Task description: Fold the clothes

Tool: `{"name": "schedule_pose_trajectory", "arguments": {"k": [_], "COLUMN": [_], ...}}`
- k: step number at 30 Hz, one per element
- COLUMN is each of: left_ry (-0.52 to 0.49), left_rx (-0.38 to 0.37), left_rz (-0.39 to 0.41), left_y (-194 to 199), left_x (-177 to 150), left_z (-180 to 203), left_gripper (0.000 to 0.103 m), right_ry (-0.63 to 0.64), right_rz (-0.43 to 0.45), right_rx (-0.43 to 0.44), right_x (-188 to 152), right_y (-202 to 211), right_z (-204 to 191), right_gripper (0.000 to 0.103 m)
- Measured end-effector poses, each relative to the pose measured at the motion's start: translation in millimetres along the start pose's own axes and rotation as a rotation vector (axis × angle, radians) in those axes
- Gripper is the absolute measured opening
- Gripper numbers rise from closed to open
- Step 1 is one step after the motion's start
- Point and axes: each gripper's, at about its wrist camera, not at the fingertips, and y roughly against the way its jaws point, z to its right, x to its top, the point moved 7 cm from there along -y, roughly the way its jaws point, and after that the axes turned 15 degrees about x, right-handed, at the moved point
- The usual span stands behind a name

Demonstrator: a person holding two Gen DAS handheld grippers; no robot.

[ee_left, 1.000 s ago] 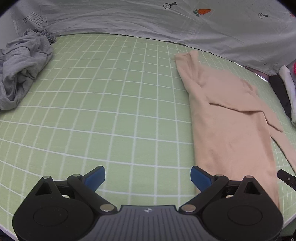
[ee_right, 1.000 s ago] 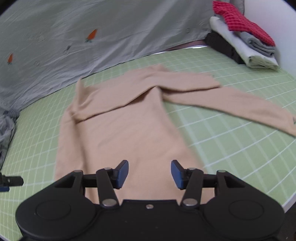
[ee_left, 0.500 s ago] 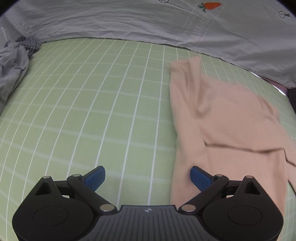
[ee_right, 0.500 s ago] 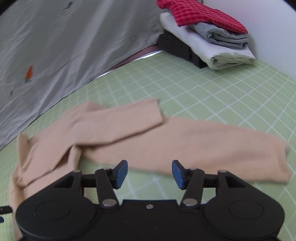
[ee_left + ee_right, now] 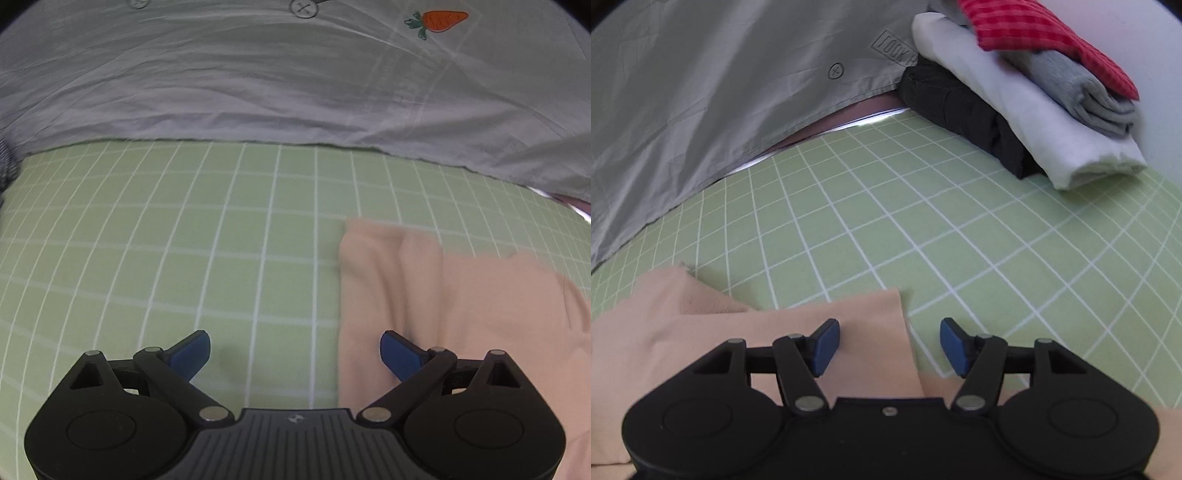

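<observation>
A peach long-sleeved top [image 5: 443, 295] lies flat on the green checked sheet [image 5: 184, 258]. In the left wrist view its left edge runs just inside my right finger. My left gripper [image 5: 295, 350] is open and empty, low over the sheet beside that edge. In the right wrist view the top [image 5: 738, 332] fills the lower left, and the cuff end of a folded-over sleeve [image 5: 879, 314] lies between my fingers. My right gripper [image 5: 890, 343] is open and empty, just above that sleeve end.
A grey quilt with carrot prints [image 5: 295, 74] lies along the far side of the bed and shows in the right wrist view [image 5: 701, 110]. A stack of folded clothes [image 5: 1034, 103], black, white, grey and red checked, sits at the far right.
Both grippers moved forward and lower toward the far end of the top. The left view lost the grey crumpled garment. The right view swung right, toward the sleeve end and the folded stack.
</observation>
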Motion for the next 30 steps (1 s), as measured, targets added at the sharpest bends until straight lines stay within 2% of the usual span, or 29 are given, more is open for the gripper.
{"name": "schedule_pose_trajectory", "arguments": {"k": [4,7,10,11,12,13,14,17,22,24,28,30], "left_ry": [-0.018,-0.032,-0.023,-0.018,-0.012,0.0,0.016,0.052,0.127,0.132,0.118,0.111], "left_rx": [-0.068,-0.116,-0.135,-0.134,-0.136,-0.145,-0.151,-0.139,-0.128,-0.12,-0.107,-0.096], "left_rz": [0.027,0.04,0.046,0.057,0.06,0.052,0.047,0.069,0.126,0.13,0.112,0.11], "left_y": [-10,-14,-17,-18,-19,-20,-22,-19,-7,-10,-20,-19], "left_x": [19,28,32,35,37,38,40,46,55,56,52,50], "left_z": [19,32,38,38,39,39,38,31,8,7,17,20], "left_gripper": [0.096,0.085,0.07,0.056,0.046,0.02,0.004,0.003,0.003,0.003,0.005,0.011], "right_ry": [0.012,0.028,0.038,0.047,0.057,0.069,0.081,0.118,0.102,0.093,0.044,0.05], "right_rz": [-0.007,-0.018,-0.027,-0.031,-0.036,-0.034,-0.031,-0.008,0.186,0.227,0.209,0.185], "right_rx": [-0.009,-0.01,0.008,0.012,0.017,0.022,0.028,0.033,-0.044,-0.078,-0.061,-0.052], "right_x": [2,3,3,4,4,5,5,9,55,69,75,70], "right_y": [-5,-6,-5,-5,-5,-4,-4,0,43,51,38,31], "right_z": [-6,-10,-12,-13,-15,-16,-18,-21,-3,9,22,18], "right_gripper": [0.063,0.062,0.047,0.031,0.014,0.008,0.005,0.004,0.004,0.004,0.004,0.004]}}
